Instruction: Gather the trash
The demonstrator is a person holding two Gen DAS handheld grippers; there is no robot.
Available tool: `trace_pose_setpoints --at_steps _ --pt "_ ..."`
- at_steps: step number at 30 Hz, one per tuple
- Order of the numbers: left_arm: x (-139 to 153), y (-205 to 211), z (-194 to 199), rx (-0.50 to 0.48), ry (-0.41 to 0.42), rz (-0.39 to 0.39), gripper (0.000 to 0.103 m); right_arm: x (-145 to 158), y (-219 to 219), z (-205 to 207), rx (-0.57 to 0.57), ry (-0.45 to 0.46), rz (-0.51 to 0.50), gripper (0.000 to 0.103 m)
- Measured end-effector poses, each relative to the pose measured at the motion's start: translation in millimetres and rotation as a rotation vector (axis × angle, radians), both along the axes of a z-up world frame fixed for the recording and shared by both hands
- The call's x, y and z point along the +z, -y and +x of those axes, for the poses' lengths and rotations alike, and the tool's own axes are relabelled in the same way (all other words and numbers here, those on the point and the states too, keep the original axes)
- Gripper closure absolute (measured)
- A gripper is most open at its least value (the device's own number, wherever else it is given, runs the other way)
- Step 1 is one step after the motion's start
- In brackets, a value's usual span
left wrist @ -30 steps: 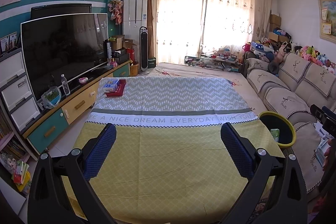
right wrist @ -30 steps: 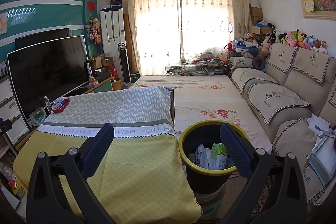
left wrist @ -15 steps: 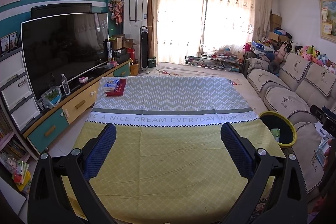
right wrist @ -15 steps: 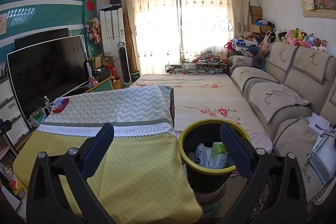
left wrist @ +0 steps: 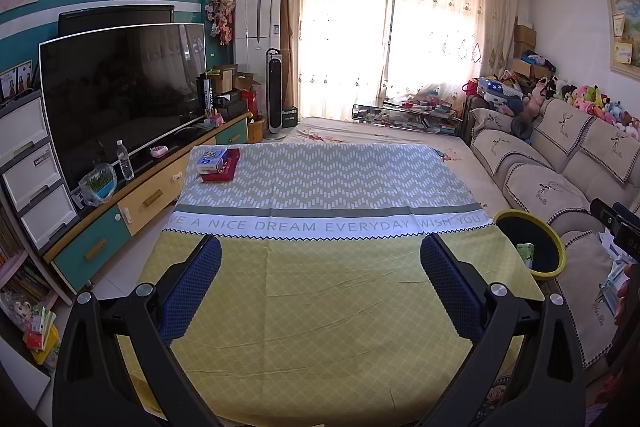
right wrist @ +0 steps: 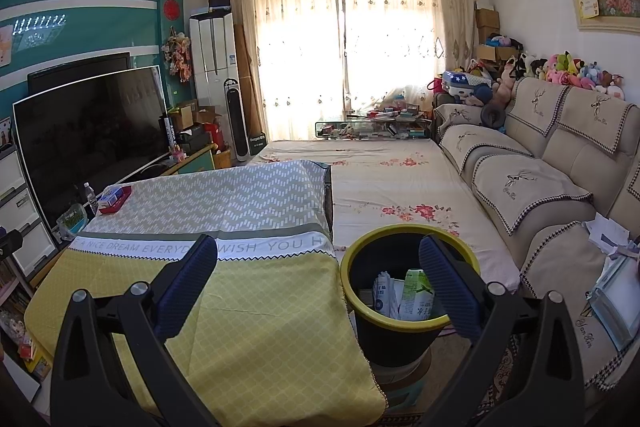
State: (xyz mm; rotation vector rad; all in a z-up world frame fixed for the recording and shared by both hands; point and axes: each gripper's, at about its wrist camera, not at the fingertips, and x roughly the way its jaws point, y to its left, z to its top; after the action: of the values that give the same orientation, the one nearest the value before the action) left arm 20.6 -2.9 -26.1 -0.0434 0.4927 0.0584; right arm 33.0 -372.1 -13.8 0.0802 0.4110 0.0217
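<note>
The trash already collected sits in the bin (right wrist: 408, 307), a black bucket with a yellow rim that stands just beside the right edge of the surface (right wrist: 256, 327): a green-and-white carton (right wrist: 418, 293) and a white wrapper (right wrist: 382, 293) lean upright inside it. From the left wrist view the same bin (left wrist: 556, 247) shows at the far right, with only a sliver of the green carton visible over its rim.

The cloth-covered surface is bare across its near yellow half. The only things left on it are a blue-and-white box (left wrist: 212, 159) lying on a red box (left wrist: 222, 171) at the far left corner (whether these count as trash cannot be told from here).

The right tool (right wrist: 318, 283) hangs wide and empty, its right finger in line with the bin mouth and its left over the cloth. The left tool (left wrist: 320, 285) is likewise spread wide, holding nothing, centred over the yellow cloth.

The step in hand appears to be checking that nothing is left to collect. To do it well, the person would scan the whole cloth, including the far corner, before calling the job done. If the boxes are to go, the left tool is the nearer one; it would need to reach well forward, close on the upper box alone, and lift it clear without dragging the cloth. Both tools should stay clear of the bin rim, since a knock could tip it.
</note>
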Motion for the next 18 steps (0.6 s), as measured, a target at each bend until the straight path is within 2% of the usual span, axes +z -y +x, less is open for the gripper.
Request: trace_pose_setpoints --at_steps 18 --pt "-2.4 0.1 0.3 0.001 0.001 -0.004 0.005 -5.6 -0.9 1.6 -0.002 -0.008 0.002 0.007"
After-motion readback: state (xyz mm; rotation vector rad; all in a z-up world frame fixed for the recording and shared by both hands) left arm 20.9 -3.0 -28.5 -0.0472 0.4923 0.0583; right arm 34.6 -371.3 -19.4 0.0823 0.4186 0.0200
